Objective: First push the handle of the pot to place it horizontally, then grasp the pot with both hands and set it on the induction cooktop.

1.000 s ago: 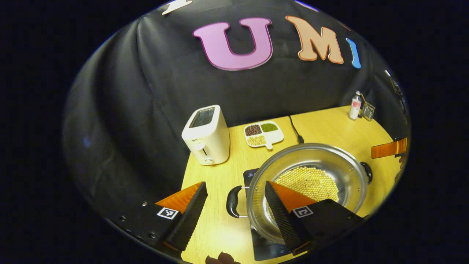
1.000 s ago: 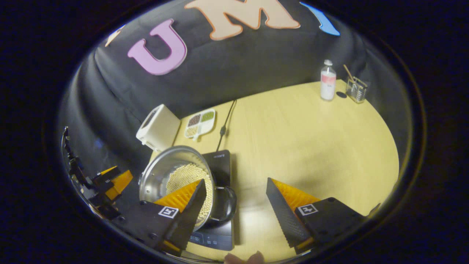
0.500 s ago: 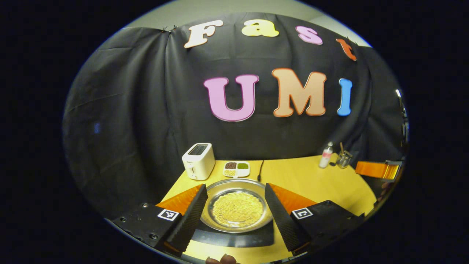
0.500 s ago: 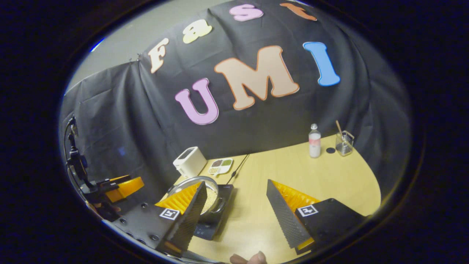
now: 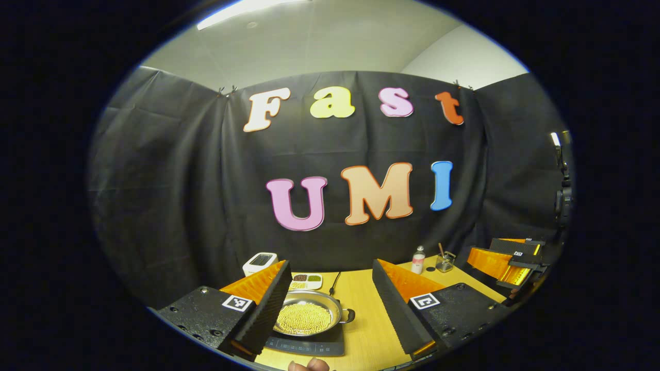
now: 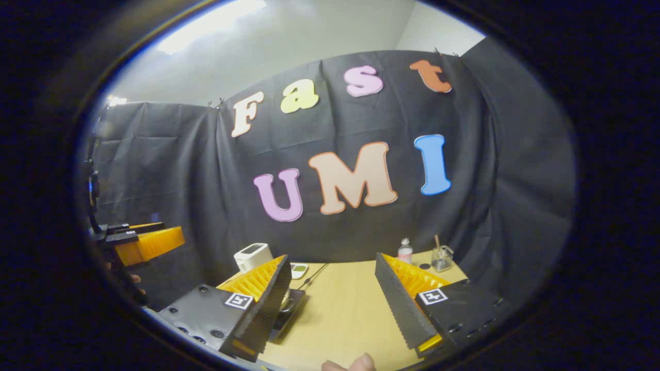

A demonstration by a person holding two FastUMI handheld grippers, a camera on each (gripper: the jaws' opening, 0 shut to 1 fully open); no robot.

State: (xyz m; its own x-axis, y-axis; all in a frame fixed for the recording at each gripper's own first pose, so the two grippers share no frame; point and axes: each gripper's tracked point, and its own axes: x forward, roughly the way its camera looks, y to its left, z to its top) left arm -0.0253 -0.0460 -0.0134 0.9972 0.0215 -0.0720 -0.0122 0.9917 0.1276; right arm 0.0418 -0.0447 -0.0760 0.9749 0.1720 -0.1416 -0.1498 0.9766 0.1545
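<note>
Now the pot (image 5: 308, 315) is sitting on the cooktop (image 5: 304, 346), near the table's (image 5: 371, 335) front edge, with pale beans showing inside it and one dark handle (image 5: 349, 315) sticking out level on its right. The left gripper (image 5: 330, 304) is hanging above it, fingers spread wide, gripping nothing. The right gripper (image 6: 330, 299) is likewise standing wide and bare, held up over bare tabletop to the right of the cooktop. In the left gripper view it is showing far off at the right edge (image 5: 508, 257). Behind the pot a toaster (image 5: 259, 263) and a divided dish (image 5: 306, 281) are sitting by the wall. A bottle (image 5: 418, 259) and a glass (image 5: 444, 261) are standing well apart at the back right.
</note>
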